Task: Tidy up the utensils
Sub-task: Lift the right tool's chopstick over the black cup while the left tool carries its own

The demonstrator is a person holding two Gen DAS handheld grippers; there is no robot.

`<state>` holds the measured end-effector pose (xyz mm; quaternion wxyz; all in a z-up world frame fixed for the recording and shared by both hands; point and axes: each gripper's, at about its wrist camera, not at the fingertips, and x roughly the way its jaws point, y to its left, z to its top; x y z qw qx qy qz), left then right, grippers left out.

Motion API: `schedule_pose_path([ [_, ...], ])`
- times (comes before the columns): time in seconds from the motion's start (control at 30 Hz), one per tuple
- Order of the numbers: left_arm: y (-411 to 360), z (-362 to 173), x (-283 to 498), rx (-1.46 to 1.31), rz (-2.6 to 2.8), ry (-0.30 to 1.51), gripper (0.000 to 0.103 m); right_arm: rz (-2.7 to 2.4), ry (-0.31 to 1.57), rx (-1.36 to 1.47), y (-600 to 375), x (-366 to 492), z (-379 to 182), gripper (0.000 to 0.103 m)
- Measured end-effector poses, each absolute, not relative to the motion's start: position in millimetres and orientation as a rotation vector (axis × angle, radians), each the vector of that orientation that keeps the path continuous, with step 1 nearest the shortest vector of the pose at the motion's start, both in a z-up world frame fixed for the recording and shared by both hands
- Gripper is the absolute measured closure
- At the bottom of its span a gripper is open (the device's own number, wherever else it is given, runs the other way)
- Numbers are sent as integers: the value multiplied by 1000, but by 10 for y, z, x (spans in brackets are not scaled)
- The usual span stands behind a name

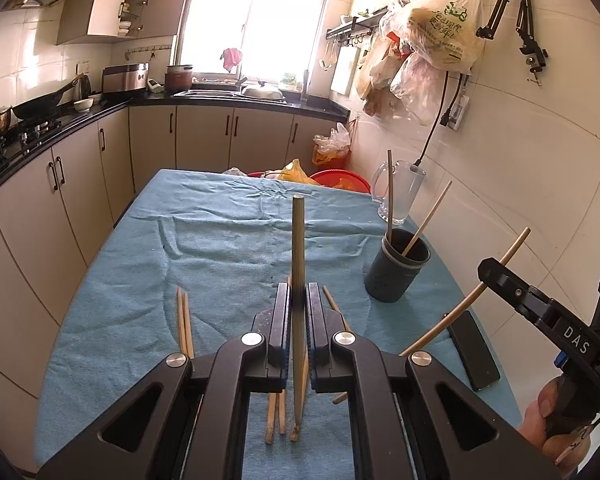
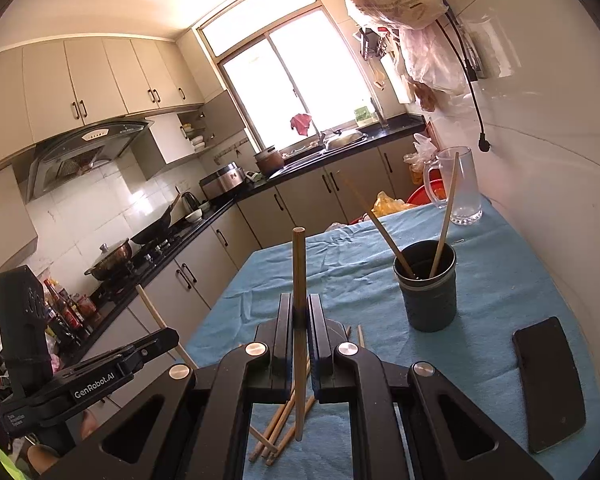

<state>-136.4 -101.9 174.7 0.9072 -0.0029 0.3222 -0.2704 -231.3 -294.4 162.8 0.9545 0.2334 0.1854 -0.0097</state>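
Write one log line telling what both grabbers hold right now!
left gripper: shut on chopstick | right gripper: shut on another chopstick | dark cup: two chopsticks inside | loose chopsticks: on cloth

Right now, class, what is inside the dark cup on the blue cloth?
Two chopsticks stand inside the dark cup, leaning against opposite sides of the rim. The cup's wall hides its bottom, so anything else inside cannot be seen.

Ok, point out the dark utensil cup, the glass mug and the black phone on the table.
dark utensil cup (image 2: 431,300), right wrist view, on its front wall.
glass mug (image 2: 466,188), right wrist view, on its clear side.
black phone (image 2: 550,384), right wrist view, on its dark face.
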Motion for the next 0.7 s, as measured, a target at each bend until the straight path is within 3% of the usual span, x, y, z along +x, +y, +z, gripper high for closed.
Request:
schedule_pose_path([
  [0.7,-1056,1775,-1394,6,-569,657,97,-23,360,484,-2978,-2362,1669,96],
])
